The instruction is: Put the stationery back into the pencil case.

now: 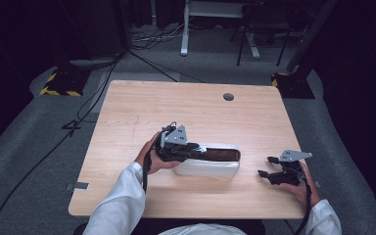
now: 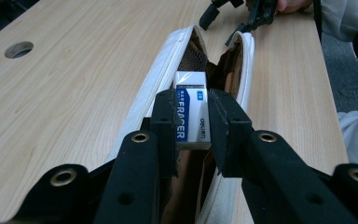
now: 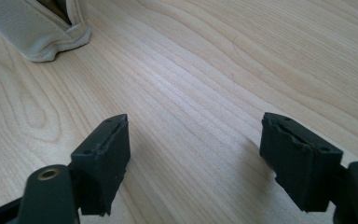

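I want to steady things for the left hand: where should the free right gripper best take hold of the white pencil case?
Probably the pencil case's closed end nearest the right gripper, coming in low from that side: its jaws stand open there, and the left gripper with the eraser occupies the open mouth.

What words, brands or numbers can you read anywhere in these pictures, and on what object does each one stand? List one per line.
"ERASER", only partly legible: on the blue band of the eraser held in the left hand-held gripper over the open white pencil case; the jaw covers its start.
"deli": small brand mark on the eraser's white side, only just legible.
Small blue label near the eraser's top: too small to read.
Table and right hand-held gripper: no text.
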